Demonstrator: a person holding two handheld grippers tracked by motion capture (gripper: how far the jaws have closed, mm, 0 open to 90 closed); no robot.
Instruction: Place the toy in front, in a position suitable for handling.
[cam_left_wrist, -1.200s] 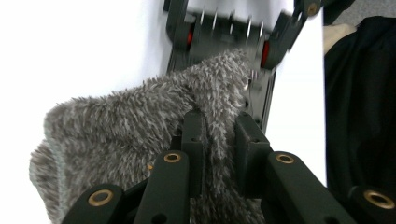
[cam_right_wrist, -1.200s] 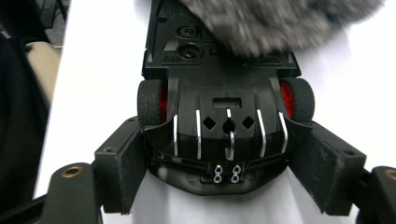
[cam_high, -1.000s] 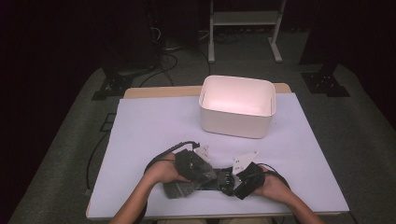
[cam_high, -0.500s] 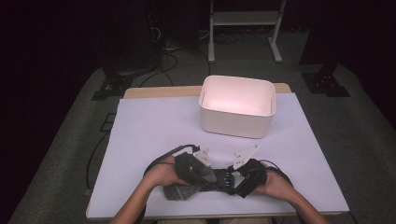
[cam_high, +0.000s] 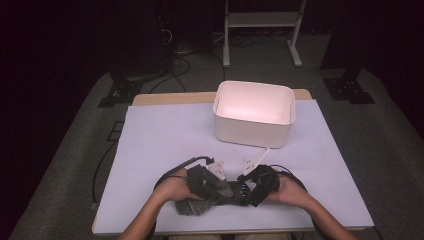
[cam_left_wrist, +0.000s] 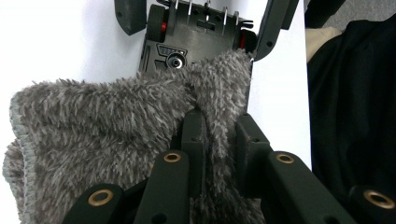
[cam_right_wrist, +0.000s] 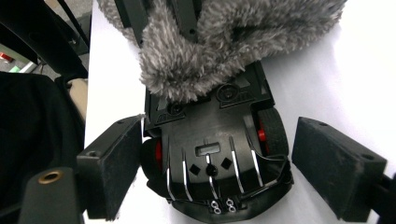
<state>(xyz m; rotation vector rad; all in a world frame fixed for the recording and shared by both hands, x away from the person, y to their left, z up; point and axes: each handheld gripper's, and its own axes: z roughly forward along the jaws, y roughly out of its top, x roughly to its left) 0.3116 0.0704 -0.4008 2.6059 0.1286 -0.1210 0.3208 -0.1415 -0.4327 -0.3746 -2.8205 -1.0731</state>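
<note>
A black toy car (cam_right_wrist: 215, 140) lies belly-up on the white table cover near the front edge. My right gripper (cam_right_wrist: 224, 163) is open, with one pad on either side of the car and neither touching it; its jaws have just been opening. A grey fluffy cloth (cam_left_wrist: 107, 121) drapes over the car's far end. My left gripper (cam_left_wrist: 218, 126) is shut on a fold of that cloth. In the high view the left gripper (cam_high: 220, 187) and right gripper (cam_high: 246, 189) face each other over the car (cam_high: 239, 194), and the cloth (cam_high: 192, 206) bunches under the left hand.
A white open bin (cam_high: 252, 117) stands at the middle back of the table. The pale table cover (cam_high: 165, 135) stretches wide to the left. Black cables loop from both grippers beside the hands. Dark floor and stand legs lie beyond the table.
The right hand has shifted slightly and its gripper's white tag now points a little higher. The left hand and the cloth have stayed put.
</note>
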